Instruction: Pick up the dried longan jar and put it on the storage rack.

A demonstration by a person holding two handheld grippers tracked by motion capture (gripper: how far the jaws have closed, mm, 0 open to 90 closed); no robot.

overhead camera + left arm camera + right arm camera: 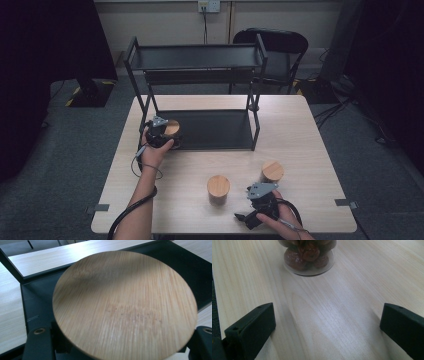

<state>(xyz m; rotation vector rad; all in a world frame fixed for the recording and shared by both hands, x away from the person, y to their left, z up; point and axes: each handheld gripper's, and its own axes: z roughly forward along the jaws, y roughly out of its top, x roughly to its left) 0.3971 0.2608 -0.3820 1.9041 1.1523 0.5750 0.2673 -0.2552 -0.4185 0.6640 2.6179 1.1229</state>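
Note:
A jar with a round bamboo lid [172,128] is at the front left corner of the black rack's lower shelf [215,131]. My left gripper [159,131] is shut on it. In the left gripper view the lid [125,305] spreads wide over the dark shelf [32,305], and my left gripper [120,350] has a jaw on each side below it. Whether the jar rests on the shelf I cannot tell. My right gripper [252,207] lies near the table's front edge. Its jaws stand wide apart on bare wood, my right gripper [327,325] open, with a glass jar of dark red fruit [308,255] ahead.
Two more bamboo-lidded jars stand on the wooden table [300,130], one at front centre [218,189] and one to its right [272,171]. The two-tier rack has an upper shelf [195,56] on thin posts. A black chair [280,50] stands behind the table.

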